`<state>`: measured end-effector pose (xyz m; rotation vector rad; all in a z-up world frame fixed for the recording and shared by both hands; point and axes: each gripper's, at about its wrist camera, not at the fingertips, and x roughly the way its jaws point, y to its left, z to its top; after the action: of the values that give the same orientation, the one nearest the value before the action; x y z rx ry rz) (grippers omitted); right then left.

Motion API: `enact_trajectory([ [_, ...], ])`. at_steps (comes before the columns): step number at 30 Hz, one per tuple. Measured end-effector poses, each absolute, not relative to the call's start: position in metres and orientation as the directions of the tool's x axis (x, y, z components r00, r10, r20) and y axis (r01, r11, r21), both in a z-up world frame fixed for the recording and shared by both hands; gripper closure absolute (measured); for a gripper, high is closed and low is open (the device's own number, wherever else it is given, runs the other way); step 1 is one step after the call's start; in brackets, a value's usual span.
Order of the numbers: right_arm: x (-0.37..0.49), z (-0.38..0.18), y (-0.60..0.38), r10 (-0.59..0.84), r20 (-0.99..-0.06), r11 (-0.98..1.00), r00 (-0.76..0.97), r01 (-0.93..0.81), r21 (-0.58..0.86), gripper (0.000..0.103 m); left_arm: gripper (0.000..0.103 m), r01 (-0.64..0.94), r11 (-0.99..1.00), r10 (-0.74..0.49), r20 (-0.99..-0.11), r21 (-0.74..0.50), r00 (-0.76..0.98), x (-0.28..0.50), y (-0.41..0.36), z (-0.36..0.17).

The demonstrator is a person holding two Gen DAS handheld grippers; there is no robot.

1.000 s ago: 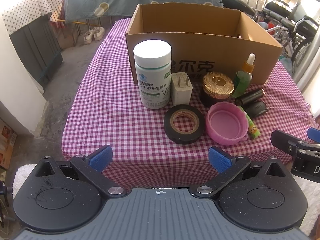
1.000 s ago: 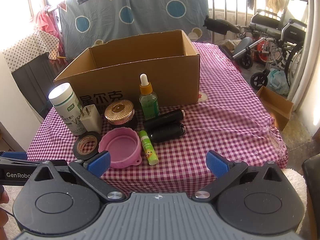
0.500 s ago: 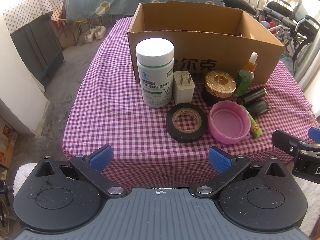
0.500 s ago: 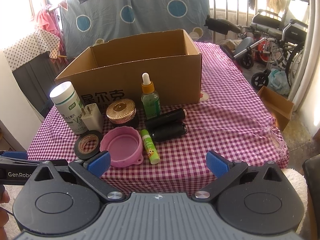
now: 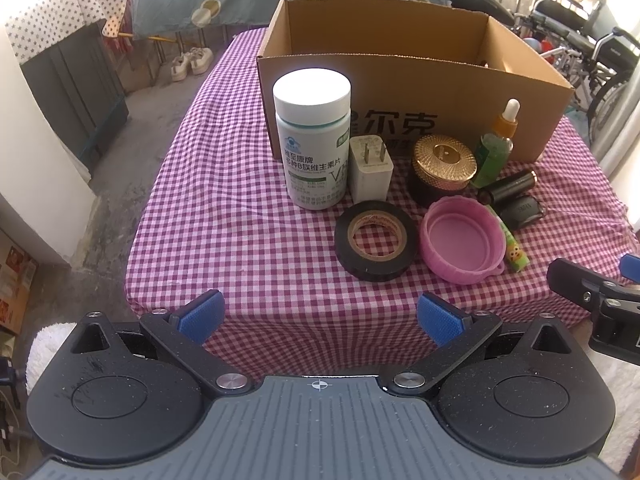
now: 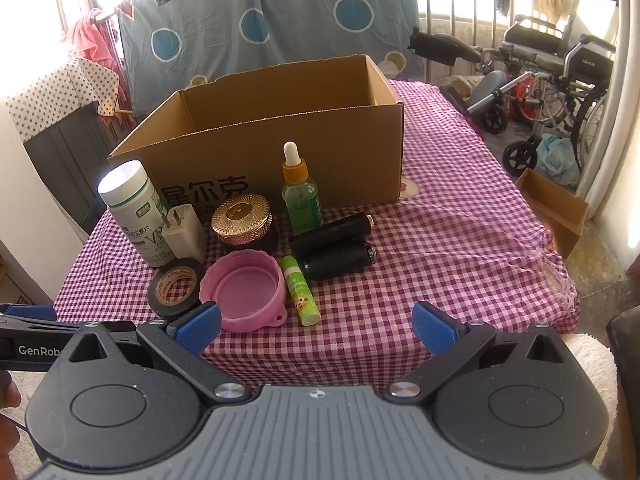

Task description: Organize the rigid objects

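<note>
A cluster of small rigid objects sits on a bench covered in purple-and-white checked cloth, ahead of both sets of fingers and in front of an open cardboard box [image 5: 412, 92]. Ahead of the left gripper [image 5: 318, 318], between its wide-open blue fingers [image 5: 200, 316], lies a roll of black tape [image 5: 376, 246] flat on the cloth. Just right of the tape, touching or nearly so, is an upturned pink lid [image 5: 464, 246]. Beyond the tape stand a white pill bottle [image 5: 312, 140] and a white plug adapter [image 5: 370, 168] side by side, close against the box's front wall. Right of them are a gold-lidded jar [image 5: 442, 168], a green dropper bottle [image 5: 496, 148], two black cylinders [image 5: 514, 196] lying down, and a green lip-balm stick [image 5: 512, 246] lying beside the pink lid.

The right gripper [image 6: 316, 322] also has its fingers [image 6: 434, 326] spread wide and holding nothing; its left finger overlaps the near rim of the pink lid in view, the lip-balm stick lies ahead between the fingers. A folded wheelchair [image 6: 560, 76] stands beyond the bench to the right.
</note>
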<state>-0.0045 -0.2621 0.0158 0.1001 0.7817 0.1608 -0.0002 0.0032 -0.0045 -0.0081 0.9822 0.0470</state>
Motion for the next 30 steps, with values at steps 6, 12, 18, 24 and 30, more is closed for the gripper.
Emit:
enact_trajectory([
  [6, -0.003, 0.014, -0.264, 0.181, -0.696, 0.983, 0.695, -0.101, 0.154, 0.0, 0.0, -0.042, 0.999, 0.03, -0.835, 0.009, 0.549, 0.003, 0.002, -0.008],
  [12, 0.001, 0.011, -0.276, 0.181, -0.692, 0.982, 0.698, -0.092, 0.165, 0.0, 0.0, 0.005, 1.0, -0.018, -0.82, -0.018, 0.572, 0.004, -0.006, -0.012],
  [18, 0.006, 0.007, -0.3, 0.226, -0.673, 0.966, 0.705, -0.073, 0.248, 0.0, 0.0, 0.127, 0.991, -0.117, -0.781, -0.049, 0.614, 0.002, -0.019, -0.013],
  [24, 0.016, 0.005, -0.313, 0.301, -0.65, 0.941, 0.698, -0.106, 0.322, 0.002, 0.001, 0.27, 0.956, -0.27, -0.722, -0.119, 0.637, 0.002, -0.035, -0.014],
  [30, 0.038, -0.009, -0.301, 0.365, -0.698, 0.929, 0.617, -0.189, 0.319, 0.032, 0.009, 0.377, 0.918, -0.341, -0.726, -0.121, 0.597, 0.007, -0.054, -0.02],
])
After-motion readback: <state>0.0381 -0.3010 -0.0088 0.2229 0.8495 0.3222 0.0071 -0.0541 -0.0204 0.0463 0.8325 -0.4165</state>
